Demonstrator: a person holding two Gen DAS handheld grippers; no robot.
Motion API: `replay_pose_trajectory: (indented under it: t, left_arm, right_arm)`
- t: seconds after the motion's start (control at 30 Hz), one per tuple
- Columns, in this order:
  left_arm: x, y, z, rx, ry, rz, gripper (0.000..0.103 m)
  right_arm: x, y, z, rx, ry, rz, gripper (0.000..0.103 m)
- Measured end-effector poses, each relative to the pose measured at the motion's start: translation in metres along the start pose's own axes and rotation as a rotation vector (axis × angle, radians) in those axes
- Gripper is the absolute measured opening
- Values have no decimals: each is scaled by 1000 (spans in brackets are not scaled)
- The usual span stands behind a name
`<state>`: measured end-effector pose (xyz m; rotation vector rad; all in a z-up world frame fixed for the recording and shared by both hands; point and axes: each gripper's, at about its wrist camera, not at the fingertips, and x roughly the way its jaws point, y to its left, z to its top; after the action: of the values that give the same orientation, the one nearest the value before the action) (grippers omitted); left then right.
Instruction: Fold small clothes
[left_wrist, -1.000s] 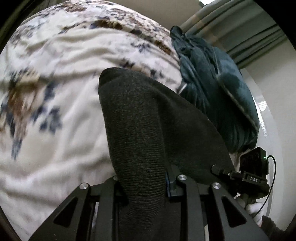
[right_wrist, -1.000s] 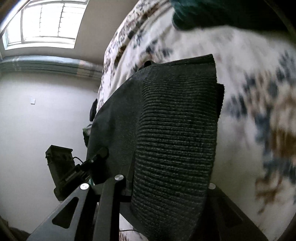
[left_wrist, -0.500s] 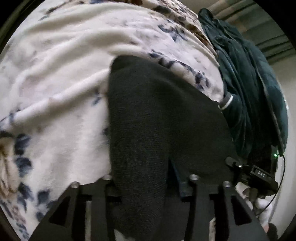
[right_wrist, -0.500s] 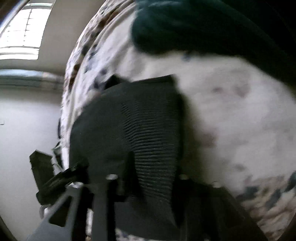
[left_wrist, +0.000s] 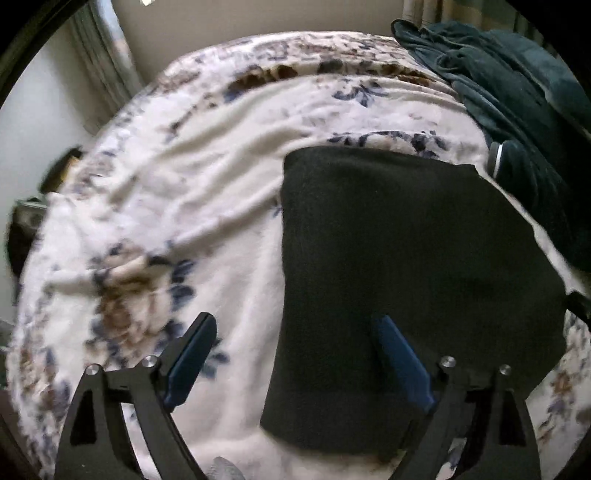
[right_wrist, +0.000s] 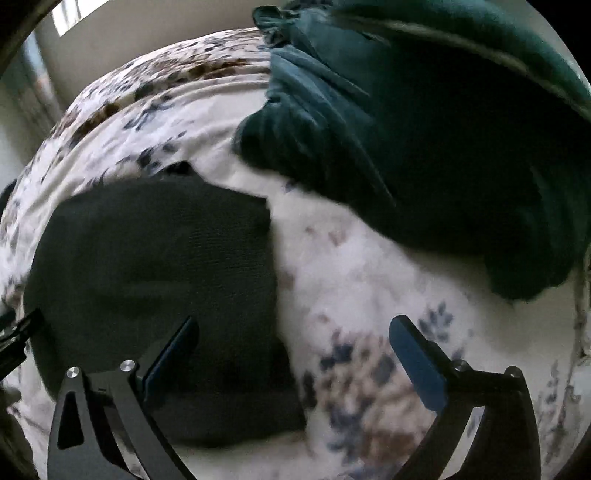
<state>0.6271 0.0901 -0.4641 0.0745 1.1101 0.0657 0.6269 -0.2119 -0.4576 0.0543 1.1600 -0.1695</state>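
A small black knit garment (left_wrist: 406, 266) lies flat and folded on the flowered bed cover (left_wrist: 207, 206). My left gripper (left_wrist: 295, 325) is open and empty just above its near left edge; one blue pad hangs over the cloth, the other over the cover. In the right wrist view the same garment (right_wrist: 159, 280) lies at the left. My right gripper (right_wrist: 291, 328) is open and empty over its near right edge.
A heap of dark teal clothing (left_wrist: 517, 110) lies on the bed to the right of the garment, large in the right wrist view (right_wrist: 424, 147). A wall and curtain (left_wrist: 99, 62) stand behind the bed. The cover (right_wrist: 369, 295) shows to the garment's right.
Both grippers were shut on the black garment and held it up. Now it lies flat on the bed and both grippers have let go and opened.
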Motion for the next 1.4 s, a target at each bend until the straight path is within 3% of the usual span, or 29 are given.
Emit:
replay_pose_trajectory:
  t: [0.07, 0.2, 0.43, 0.67, 1.07, 1.4]
  left_arm:
    - [-12, -4, -8, -10, -1, 30, 91]
    - [-43, -7, -18, -44, 15, 14, 91]
    - [-133, -10, -34, -73, -7, -10, 91]
    - [-243, -7, -51, -62, -72, -18, 91]
    - [-433, 0, -93, -40, -157, -51, 91]
    - [-522, 6, -127, -56, -208, -44, 91]
  right_arm:
    - [-13, 10, -10, -15, 1, -21, 103]
    - [-41, 35, -24, -27, -27, -61, 103]
    - [-134, 29, -47, -31, -103, -98, 103]
    - [-263, 15, -68, -17, -187, -76, 103]
    - [-492, -8, -133, -14, -323, -59, 103]
    - [-619, -28, -185, -4, -390, -23, 103]
